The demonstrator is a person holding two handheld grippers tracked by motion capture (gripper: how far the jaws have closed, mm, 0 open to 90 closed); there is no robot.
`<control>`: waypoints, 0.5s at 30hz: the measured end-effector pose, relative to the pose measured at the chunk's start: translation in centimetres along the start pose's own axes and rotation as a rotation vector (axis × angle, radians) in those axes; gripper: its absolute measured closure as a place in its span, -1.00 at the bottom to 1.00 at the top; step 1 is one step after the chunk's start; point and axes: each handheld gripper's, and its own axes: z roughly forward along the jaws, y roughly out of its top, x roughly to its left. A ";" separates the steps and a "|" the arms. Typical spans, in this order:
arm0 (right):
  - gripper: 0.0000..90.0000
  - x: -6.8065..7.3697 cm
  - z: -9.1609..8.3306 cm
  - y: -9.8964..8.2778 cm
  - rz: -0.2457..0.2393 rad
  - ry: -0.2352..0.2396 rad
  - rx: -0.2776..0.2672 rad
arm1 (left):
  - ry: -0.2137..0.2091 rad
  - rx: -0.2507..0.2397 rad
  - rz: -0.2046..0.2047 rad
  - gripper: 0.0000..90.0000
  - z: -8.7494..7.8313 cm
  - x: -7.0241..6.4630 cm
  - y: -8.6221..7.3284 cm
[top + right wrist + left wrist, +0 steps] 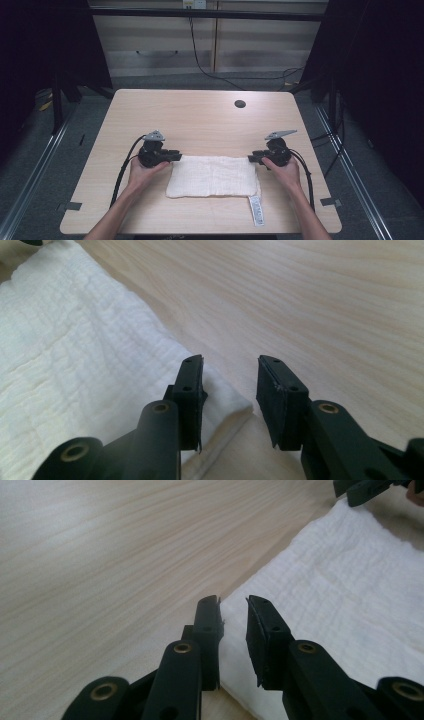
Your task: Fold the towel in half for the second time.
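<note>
A white folded towel [212,176] lies flat on the wooden table [200,115], near the front edge. My left gripper [177,156] rests at the towel's far left corner. In the left gripper view its jaws [232,600] stand a little apart, straddling that corner of the towel [340,595] without pinching it. My right gripper [251,158] sits at the far right corner. Its jaws [230,359] are wider apart, with the towel's corner [75,355] under the left jaw and bare wood between them.
A white label strip [255,210] sticks out from the towel's near right corner toward the table's front edge. A dark round cable hole [240,104] sits at the back right of the table. The right gripper's jaw tips [360,487] appear far off in the left gripper view.
</note>
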 end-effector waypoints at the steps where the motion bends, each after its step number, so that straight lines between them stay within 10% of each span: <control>1: 0.40 0.1 0.1 0.0 0.008 0.006 0.007 | 0.007 0.004 0.007 0.71 0.1 0.0 -0.2; 15: 0.69 0.8 1.2 -0.5 -0.033 -0.050 0.031 | 0.034 0.048 0.044 0.86 1.3 -0.1 -0.8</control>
